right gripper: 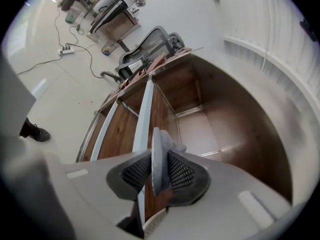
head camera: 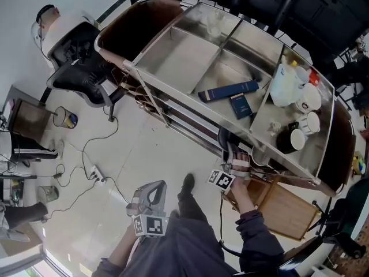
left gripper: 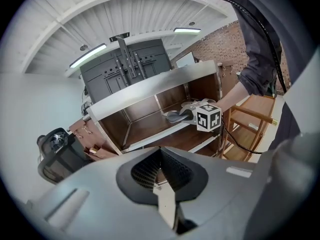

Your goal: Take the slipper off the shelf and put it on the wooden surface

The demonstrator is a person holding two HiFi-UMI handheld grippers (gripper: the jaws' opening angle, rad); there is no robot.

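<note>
A grey slipper (right gripper: 161,151) lies in the wood-lined shelf (right gripper: 200,129) of the metal-topped cabinet (head camera: 173,56). My right gripper (right gripper: 159,168) reaches into that shelf and is shut on the slipper's edge, with both ribbed pads pressed against it. The left gripper view shows the slipper (left gripper: 176,116) on the shelf board beside the right gripper's marker cube (left gripper: 208,118). My left gripper (head camera: 151,196) hangs low over the floor, away from the cabinet, with its jaws (left gripper: 161,156) together and nothing between them. A wooden stool (head camera: 288,209) stands at the right, next to the cabinet.
On the cabinet top lie two blue books (head camera: 229,90), with cups (head camera: 305,100) and a dark kettle at the right end. A black office chair (head camera: 81,68) stands at the left. A power strip (head camera: 95,173) and cables trail over the white floor.
</note>
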